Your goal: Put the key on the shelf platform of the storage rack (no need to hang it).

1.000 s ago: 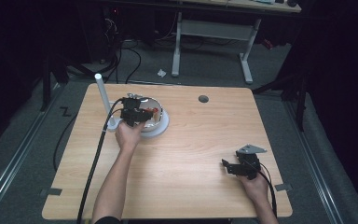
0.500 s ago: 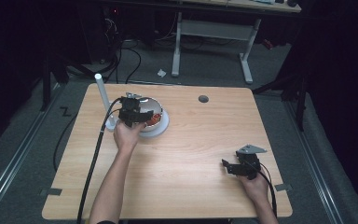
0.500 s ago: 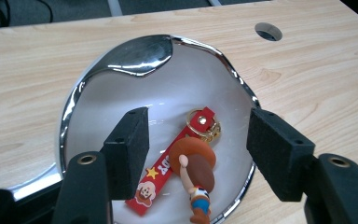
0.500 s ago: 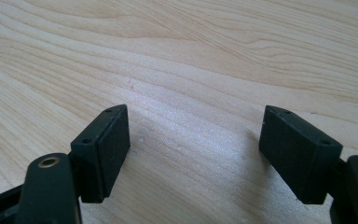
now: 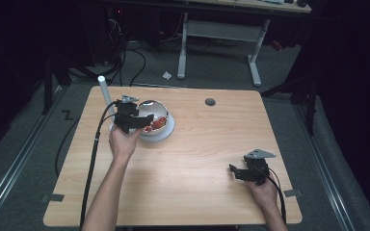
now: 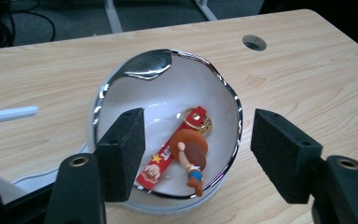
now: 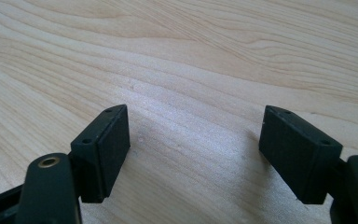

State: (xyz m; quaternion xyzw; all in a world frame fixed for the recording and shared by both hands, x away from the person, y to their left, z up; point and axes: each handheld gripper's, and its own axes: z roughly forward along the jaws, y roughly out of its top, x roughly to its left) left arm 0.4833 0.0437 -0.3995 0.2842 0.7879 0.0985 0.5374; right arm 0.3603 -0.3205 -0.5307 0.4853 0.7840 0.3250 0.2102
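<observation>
Keychain (image 6: 177, 156) lies slantwise in the bowl (image 6: 121, 79), ring end far; left tool (image 6: 196, 154) just opened, empty

On the table (image 5: 192, 159), the bowl (image 5: 166, 132) sat in the upper left of the high view, with the keychain (image 6: 182, 151) lying inside it. My left gripper (image 5: 144, 121) hung just above the bowl's left side. A tube (image 5: 105, 94) stood left of it. My right gripper (image 5: 238, 172) rested at lower right, well apart.
</observation>
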